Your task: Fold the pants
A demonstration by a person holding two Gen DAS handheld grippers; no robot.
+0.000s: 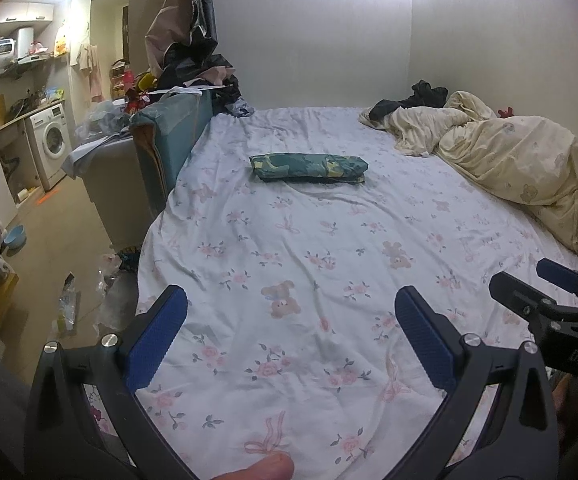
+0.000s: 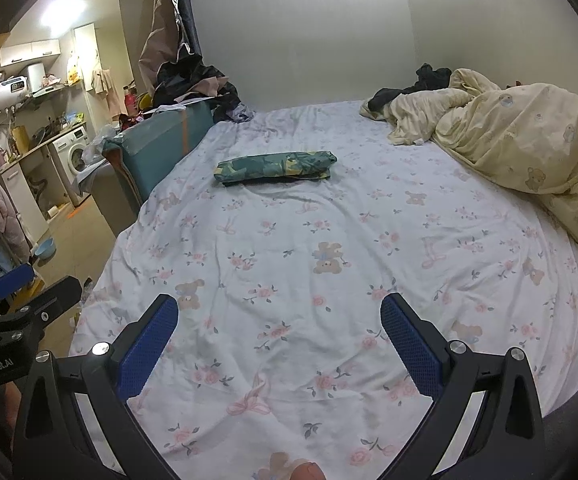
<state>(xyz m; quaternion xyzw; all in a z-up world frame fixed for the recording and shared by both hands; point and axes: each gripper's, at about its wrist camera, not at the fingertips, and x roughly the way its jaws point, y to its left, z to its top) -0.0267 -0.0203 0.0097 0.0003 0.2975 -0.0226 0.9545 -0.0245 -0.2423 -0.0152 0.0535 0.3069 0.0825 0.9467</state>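
Observation:
The green patterned pants (image 1: 309, 167) lie folded into a compact flat bundle in the middle of the bed, also in the right wrist view (image 2: 275, 167). My left gripper (image 1: 291, 306) is open and empty, held above the near part of the bed, well short of the pants. My right gripper (image 2: 279, 314) is open and empty too, beside the left one and equally far from the pants. The right gripper shows at the right edge of the left wrist view (image 1: 557, 292), and the left gripper at the left edge of the right wrist view (image 2: 29, 288).
The bed sheet (image 1: 329, 248) is white with pink flowers and bears. A cream duvet (image 1: 521, 164) is bunched at the far right with dark clothes (image 1: 413, 100) behind it. A teal sofa arm (image 1: 169, 136) and a clothes pile (image 1: 197, 72) stand left of the bed; a washing machine (image 1: 51, 140) beyond.

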